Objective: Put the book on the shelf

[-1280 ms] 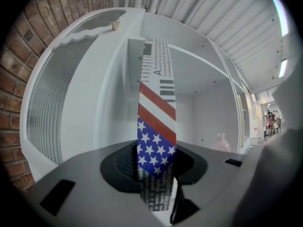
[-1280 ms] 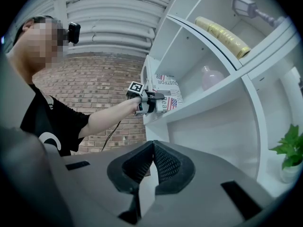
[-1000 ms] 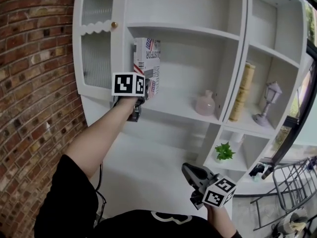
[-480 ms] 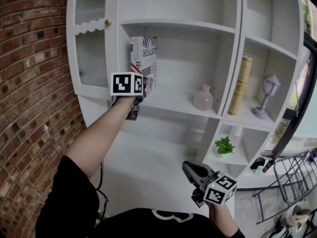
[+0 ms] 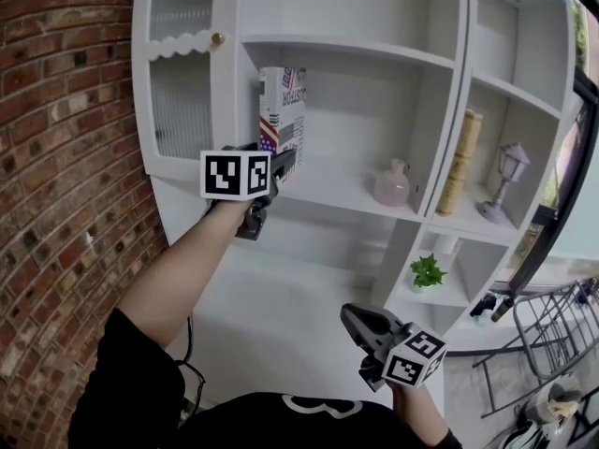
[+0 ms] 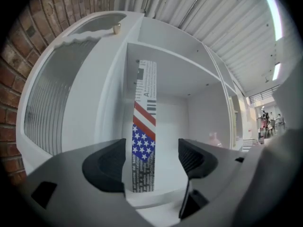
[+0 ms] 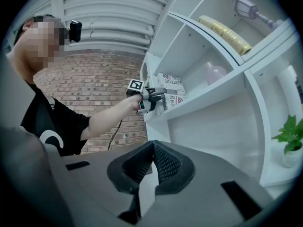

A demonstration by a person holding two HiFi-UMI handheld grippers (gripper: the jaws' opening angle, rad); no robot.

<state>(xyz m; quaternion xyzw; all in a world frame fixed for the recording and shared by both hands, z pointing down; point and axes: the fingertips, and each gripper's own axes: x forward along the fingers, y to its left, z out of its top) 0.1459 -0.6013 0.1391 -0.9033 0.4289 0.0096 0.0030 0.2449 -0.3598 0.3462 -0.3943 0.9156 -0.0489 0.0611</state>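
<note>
The book (image 5: 283, 110), white with a stars-and-stripes spine, stands upright at the left end of the white shelf (image 5: 328, 193), close to the compartment's left wall. My left gripper (image 5: 279, 165) is just in front of it at shelf height. In the left gripper view the spine (image 6: 144, 141) stands between the jaws with a gap on each side; the left gripper (image 6: 151, 162) is opening and its pads do not touch the book. My right gripper (image 5: 352, 317) hangs low in front of the cabinet, shut (image 7: 152, 162) on nothing.
A pink vase (image 5: 392, 183) stands further right on the same shelf. The compartment to the right holds a yellow book (image 5: 460, 162) and a small lantern (image 5: 500, 187), with a potted plant (image 5: 427, 274) below. A ribbed-glass door (image 5: 178, 92) and brick wall (image 5: 56, 157) lie left.
The left gripper's jaws have come off the book and drawn back a little toward me. The book stays upright on the shelf. The right gripper has barely moved.
</note>
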